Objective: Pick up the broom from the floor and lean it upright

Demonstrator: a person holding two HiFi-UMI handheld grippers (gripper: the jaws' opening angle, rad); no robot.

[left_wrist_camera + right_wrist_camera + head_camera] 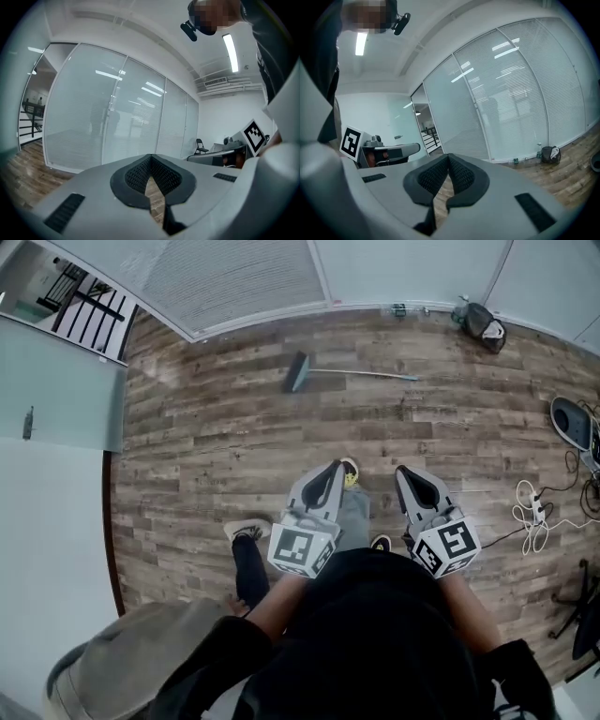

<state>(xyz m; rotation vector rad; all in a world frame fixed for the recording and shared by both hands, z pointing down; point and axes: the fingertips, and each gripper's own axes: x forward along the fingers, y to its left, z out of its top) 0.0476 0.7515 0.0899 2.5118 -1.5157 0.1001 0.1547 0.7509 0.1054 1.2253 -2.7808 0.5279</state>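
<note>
The broom [349,373] lies flat on the wooden floor near the far glass wall, its dark head [297,372] at the left and its thin handle running right. My left gripper [336,468] and right gripper [403,472] are held side by side in front of my body, well short of the broom. Both are shut with nothing between the jaws. In the left gripper view my left gripper [149,159] shows its black pads pressed together. In the right gripper view my right gripper [447,159] looks the same. The broom is hidden in both gripper views.
A glass wall with blinds [234,277] runs along the far side. A dark bag [485,325] sits in the far right corner. Cables and a power strip [534,512] lie at the right, beside a round grey device [570,422]. A second person's leg and shoe [246,540] stand close at my left.
</note>
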